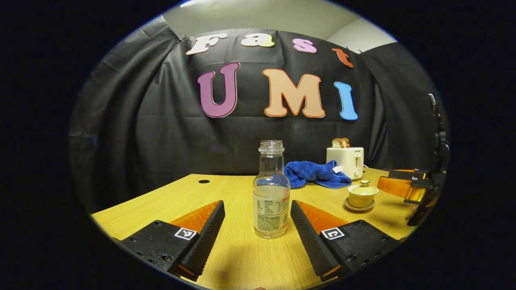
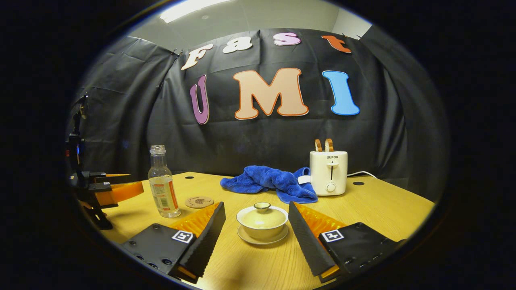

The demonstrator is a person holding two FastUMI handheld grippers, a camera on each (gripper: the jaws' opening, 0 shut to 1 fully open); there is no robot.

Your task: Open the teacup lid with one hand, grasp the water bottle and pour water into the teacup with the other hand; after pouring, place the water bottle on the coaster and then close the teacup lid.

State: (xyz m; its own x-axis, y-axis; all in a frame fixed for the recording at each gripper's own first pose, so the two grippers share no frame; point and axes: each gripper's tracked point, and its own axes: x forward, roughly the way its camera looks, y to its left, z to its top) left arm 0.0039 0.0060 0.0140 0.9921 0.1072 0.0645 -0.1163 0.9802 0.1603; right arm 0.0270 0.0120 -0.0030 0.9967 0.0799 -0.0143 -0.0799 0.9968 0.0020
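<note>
here, with both hand-held grippers spread open and empty, i judge the lid (image 2: 262,210) fragile, best pinched by its knob, and the water bottle (image 1: 271,193) smooth, gripped mid-body.

Water bottle (image 2: 163,183) left of coaster (image 2: 199,201); cloth (image 2: 268,181) behind teacup (image 2: 262,222).

Readable marks: one brand name on the toaster

"SUPOR" is printed in dark capitals on the front of the small white plastic two-slot toaster (image 2: 328,172), beyond the right gripper's fingers and to their right; the clear water bottle's label (image 1: 271,213) is too small to read.
</note>
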